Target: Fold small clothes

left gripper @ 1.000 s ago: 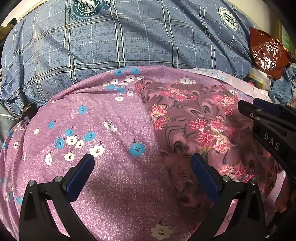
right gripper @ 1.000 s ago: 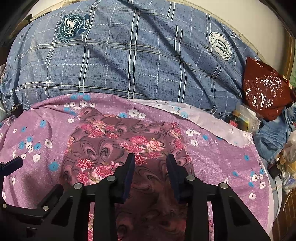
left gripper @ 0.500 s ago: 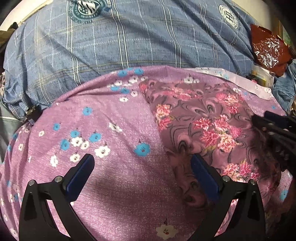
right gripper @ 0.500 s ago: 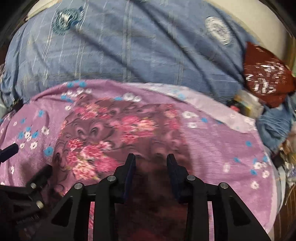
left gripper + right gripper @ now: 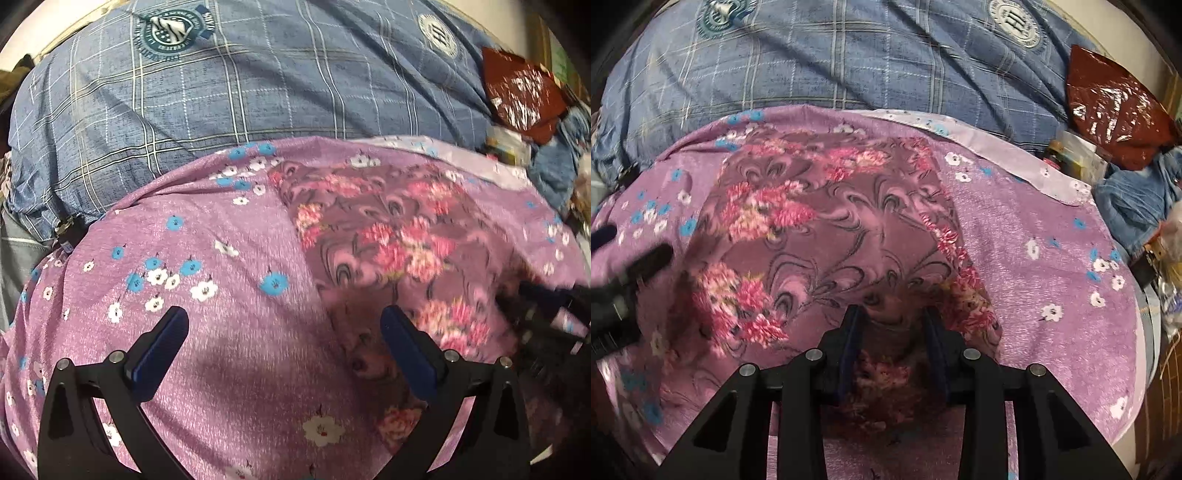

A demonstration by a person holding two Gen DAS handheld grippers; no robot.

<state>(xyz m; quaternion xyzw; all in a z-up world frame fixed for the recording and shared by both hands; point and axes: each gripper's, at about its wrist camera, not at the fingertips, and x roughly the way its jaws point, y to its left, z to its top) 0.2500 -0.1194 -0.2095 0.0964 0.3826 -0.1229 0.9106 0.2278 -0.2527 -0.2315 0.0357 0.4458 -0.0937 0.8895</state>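
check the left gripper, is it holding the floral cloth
No, the left gripper is wide open above the purple sheet, beside the floral cloth.

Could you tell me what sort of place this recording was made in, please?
Probably a bedroom at home, with the work done on a bed. A blue plaid quilt lies behind a purple floral sheet, and clutter sits beside it: a red foil bag and denim.

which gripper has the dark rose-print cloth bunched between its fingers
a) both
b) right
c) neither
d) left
b: in the right wrist view the right gripper has its fingers close together with the dark rose-print cloth bunched up between them, while the left gripper stands wide open over the purple flowered sheet with nothing in it.
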